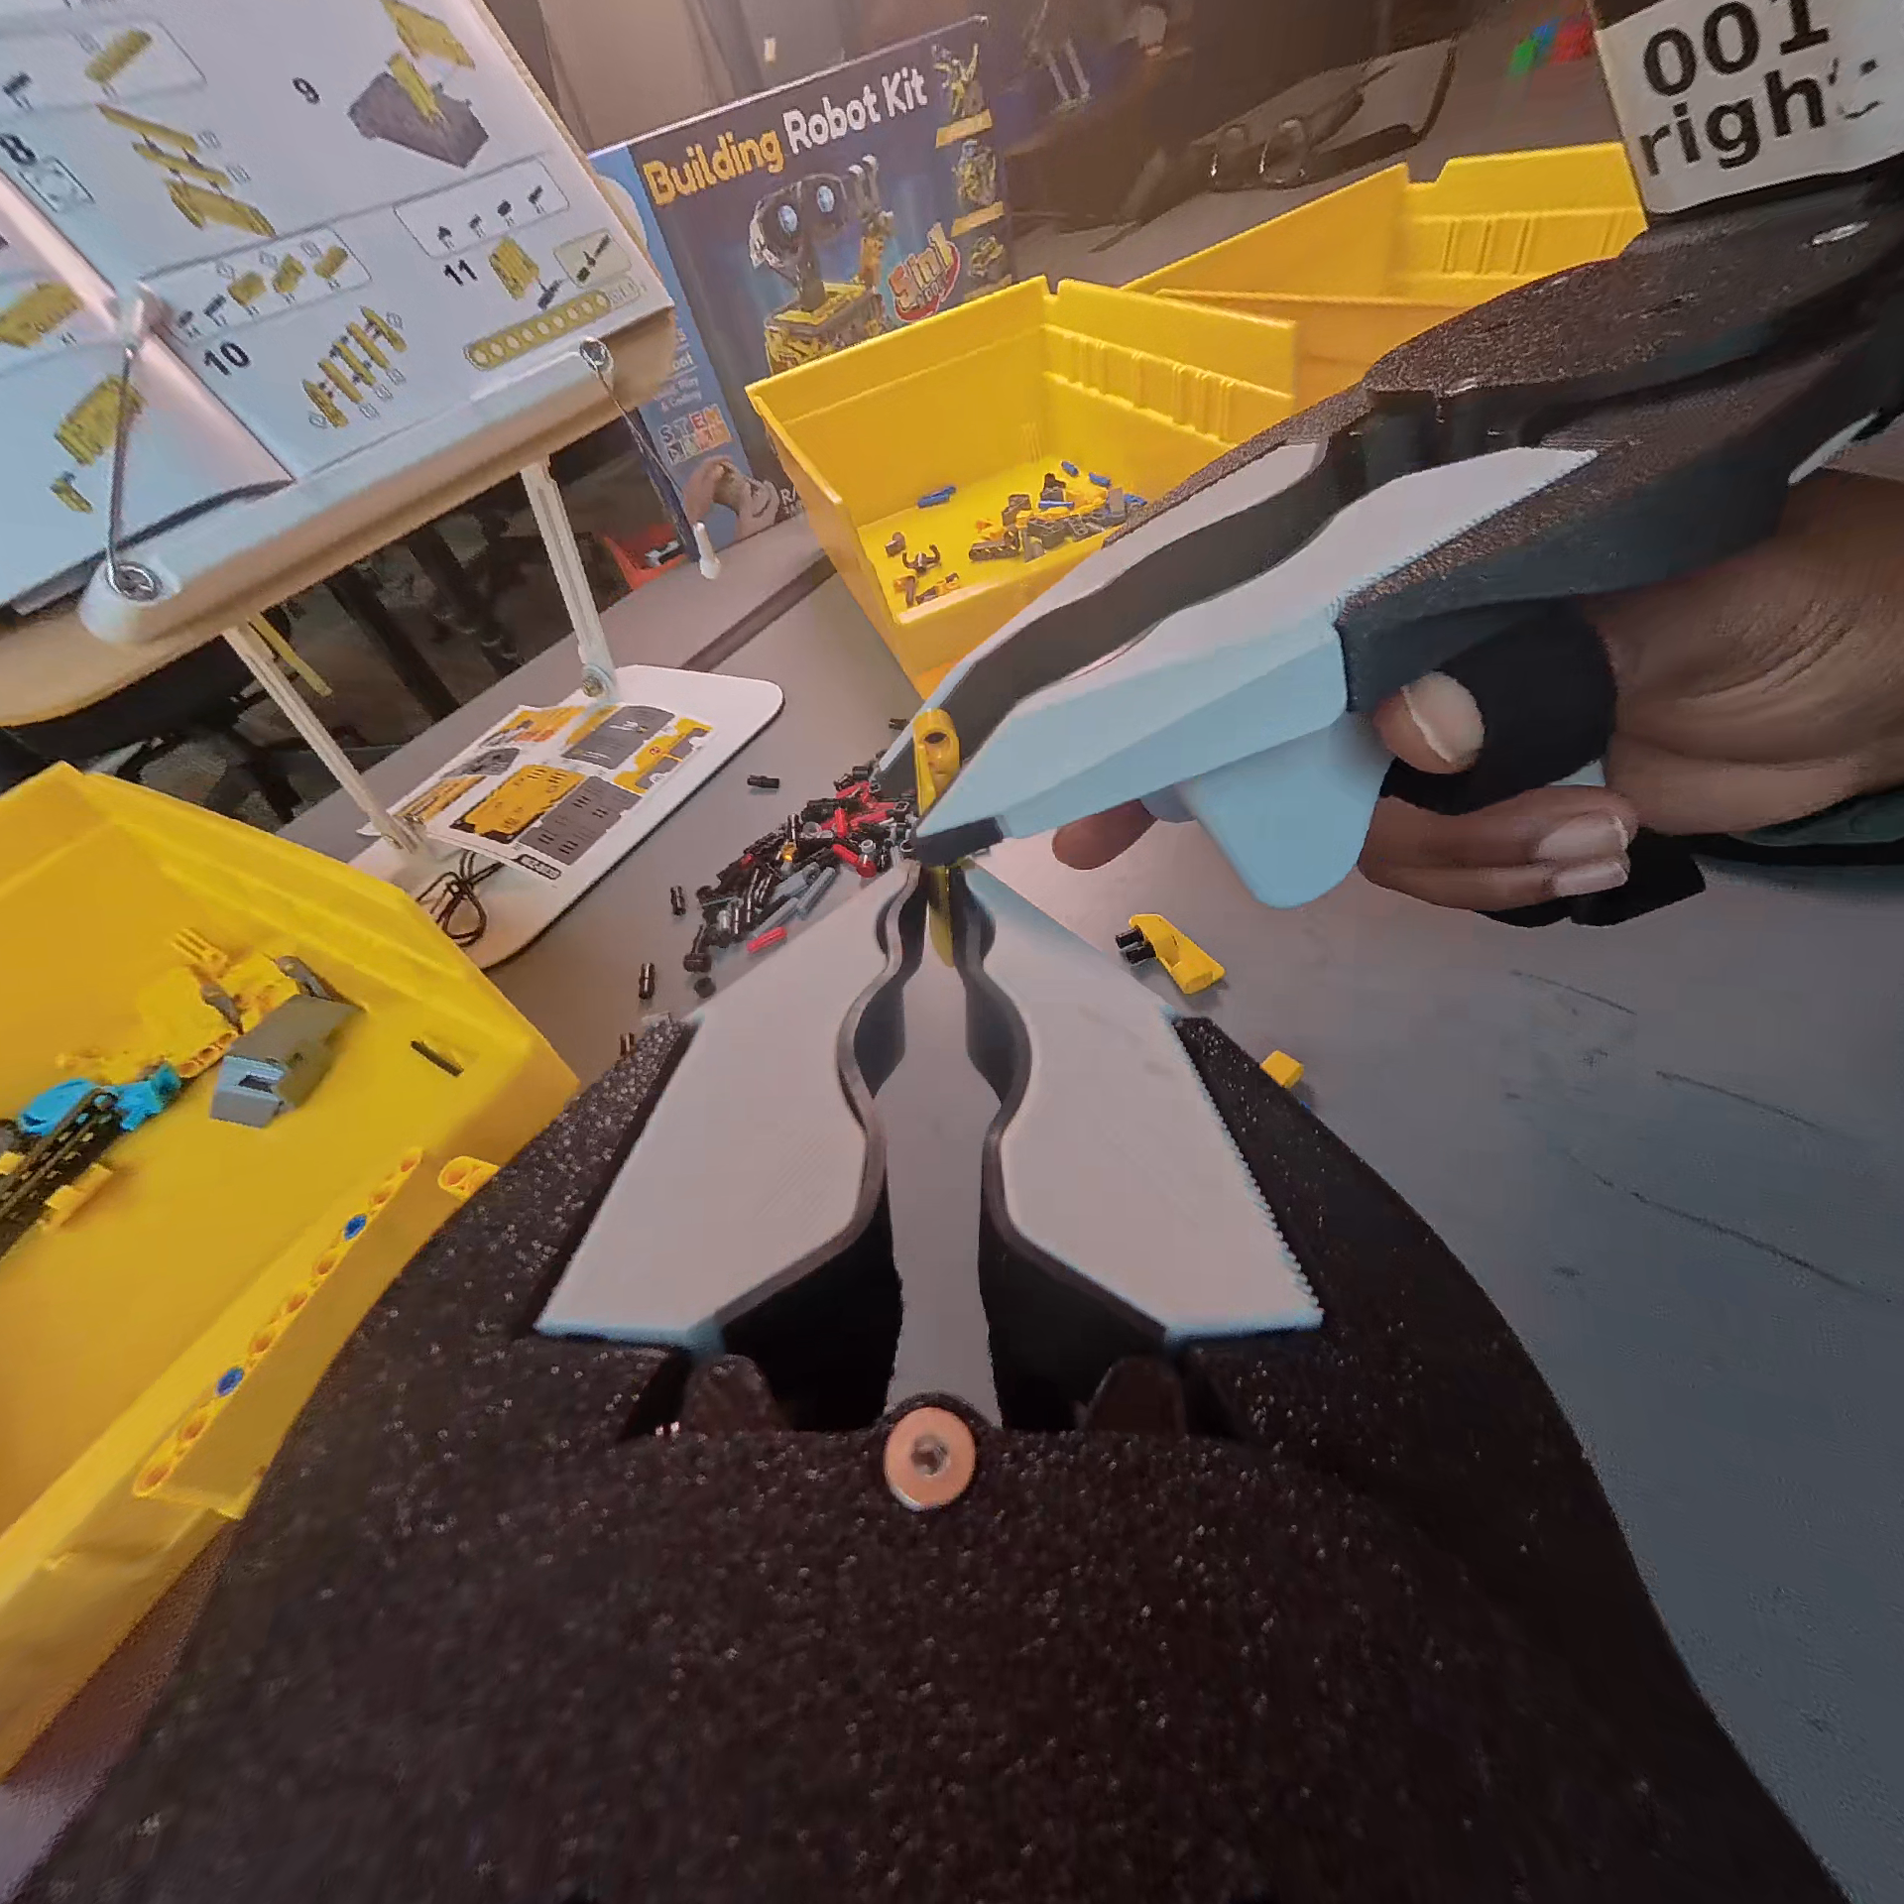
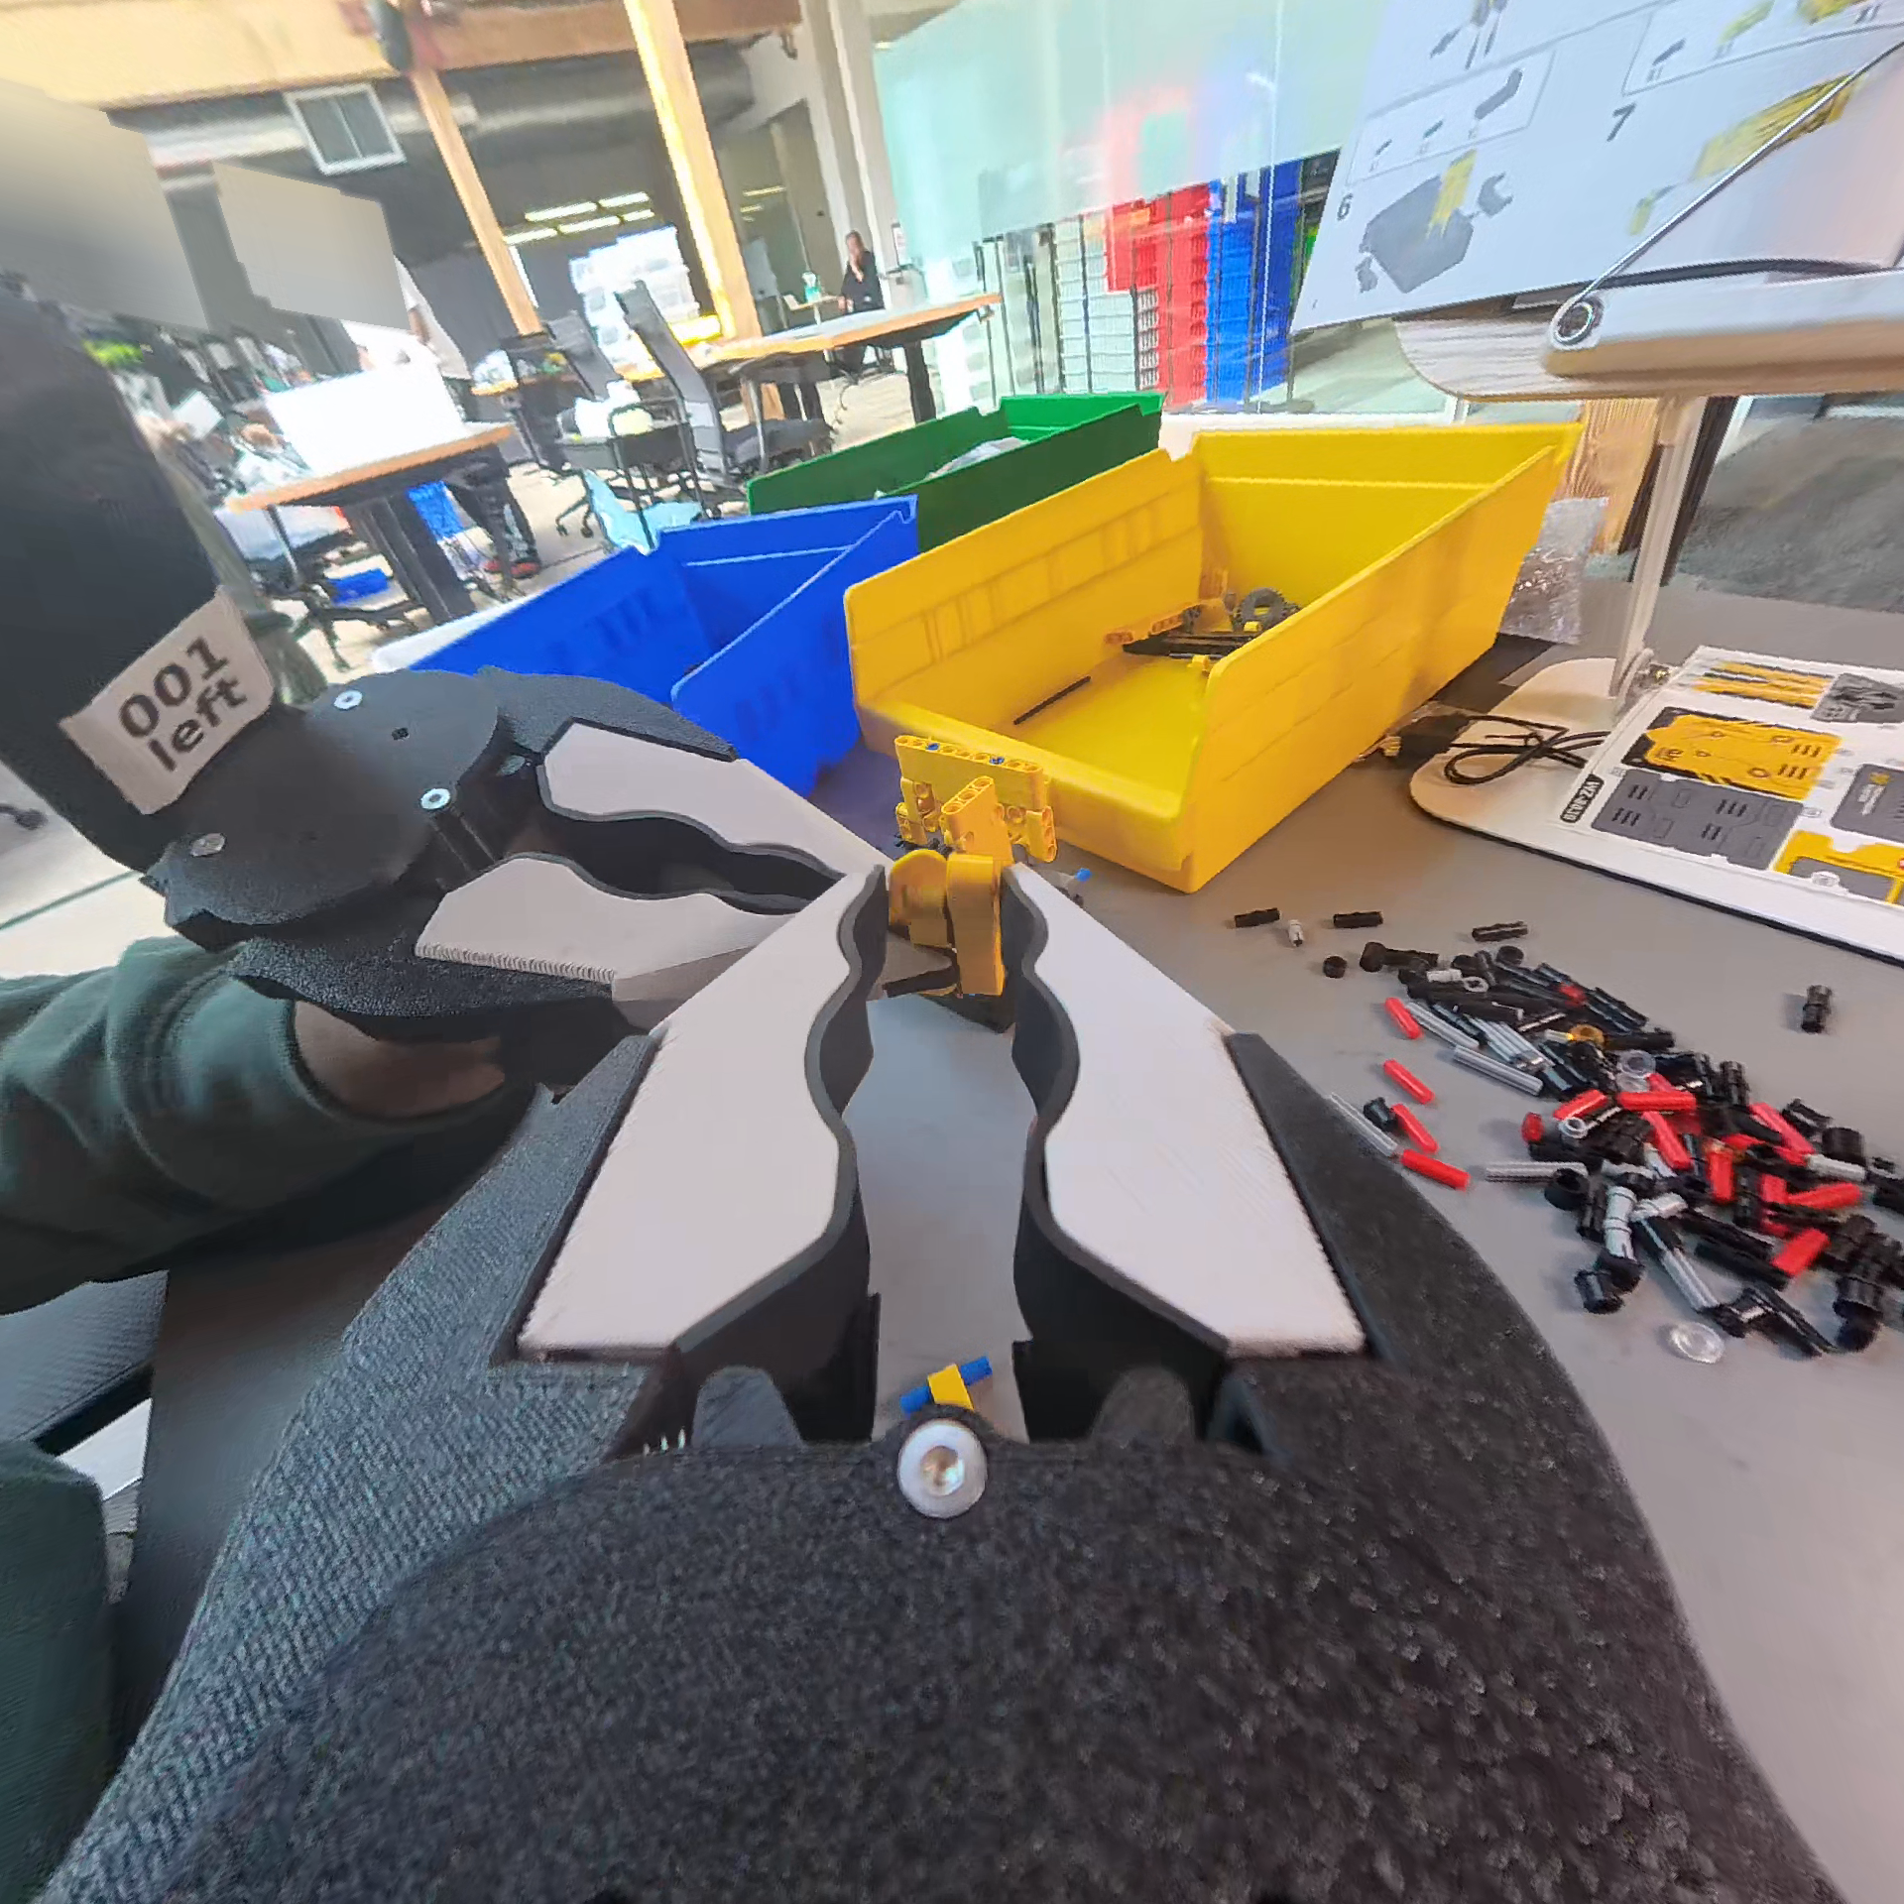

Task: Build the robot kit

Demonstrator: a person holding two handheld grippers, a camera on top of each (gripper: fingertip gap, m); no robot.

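Observation:
My left gripper [image 1: 940, 886] is shut on the lower edge of a small yellow brick assembly [image 1: 932, 747], held above the grey table. My right gripper [image 1: 907, 804] comes in from the right and its tips pinch the same assembly from above. In the right wrist view my right gripper [image 2: 950, 876] is shut on the yellow assembly [image 2: 969, 917], and the left gripper [image 2: 871, 922] meets it from the left. A black pin sticks out under the assembly. A larger yellow brick build [image 2: 974, 799] stands on the table just behind it.
A pile of black, red and grey pins [image 2: 1700, 1164] lies on the table to the right. Yellow bins [image 1: 1030, 340] [image 1: 258, 896] hold parts, and blue [image 2: 742, 618] and green [image 2: 979, 453] bins stand behind. An instruction booklet on a stand [image 1: 309, 206], a sticker sheet [image 2: 1752, 783] and a loose yellow part [image 1: 1175, 953] are nearby. Left and right tips are no more than a few centimetres apart.

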